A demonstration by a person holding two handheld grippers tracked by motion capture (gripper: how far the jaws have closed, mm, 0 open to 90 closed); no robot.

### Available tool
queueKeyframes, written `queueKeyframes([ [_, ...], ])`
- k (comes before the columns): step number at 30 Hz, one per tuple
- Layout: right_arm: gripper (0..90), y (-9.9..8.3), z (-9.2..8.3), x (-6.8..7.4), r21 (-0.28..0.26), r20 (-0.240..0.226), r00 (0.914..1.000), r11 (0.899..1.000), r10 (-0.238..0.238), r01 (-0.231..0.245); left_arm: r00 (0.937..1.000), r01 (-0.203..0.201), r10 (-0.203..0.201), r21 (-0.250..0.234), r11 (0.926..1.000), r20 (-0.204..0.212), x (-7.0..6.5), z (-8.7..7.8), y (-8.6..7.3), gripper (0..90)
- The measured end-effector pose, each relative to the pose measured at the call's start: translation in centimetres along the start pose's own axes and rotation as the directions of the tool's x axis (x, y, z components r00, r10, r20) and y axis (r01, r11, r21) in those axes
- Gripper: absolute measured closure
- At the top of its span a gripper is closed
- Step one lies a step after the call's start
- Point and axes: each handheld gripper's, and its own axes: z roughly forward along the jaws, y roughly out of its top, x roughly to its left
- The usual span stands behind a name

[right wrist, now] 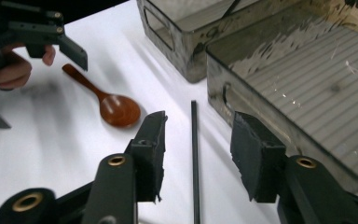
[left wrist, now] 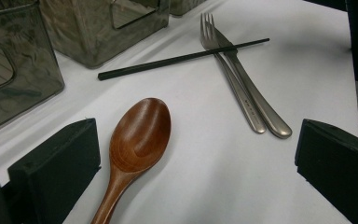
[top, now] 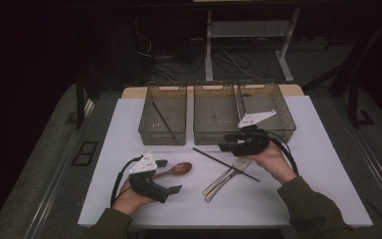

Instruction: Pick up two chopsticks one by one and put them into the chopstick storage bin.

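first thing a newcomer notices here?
Probably the two open grippers over the white table: the left gripper straddles a wooden spoon, and the right gripper is lined up over a black chopstick. Next, the three smoky bins along the far edge, and the fork under the chopstick.

spoon [top: 177, 170] | fork [top: 227, 176] and maybe a knife | chopstick [top: 225, 164] across them | three bins [top: 162, 131]

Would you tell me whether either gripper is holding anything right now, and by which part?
Nothing is held: the left gripper stands open around the wooden spoon, the right gripper open over the black chopstick.
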Motion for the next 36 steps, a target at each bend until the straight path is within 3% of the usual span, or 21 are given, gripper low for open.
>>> queueKeyframes([
  [16, 68.6, -3.5, -2.0, -0.1, 0.043, 0.028, 0.9996, 0.999, 0.001, -0.002, 0.9999, 0.011, -0.011, -0.013, 0.9999, 0.002, -0.1, -0.3, 0.0, 0.0],
  [26, 78.6, -5.2, -1.4, 0.0, 0.088, 0.021, 0.9997, 0.996, 0.010, -0.012, 0.9999, 0.011, -0.011, -0.015, 0.9998, 0.005, -0.1, -0.4, 0.0, 0.0],
  [36, 80.2, -6.0, 0.6, -0.4, 0.164, 0.007, 0.9998, 0.986, 0.018, -0.019, 1.0000, 0.008, -0.008, -0.012, 0.9999, 0.005, -0.1, -0.3, 0.0, 0.0],
])
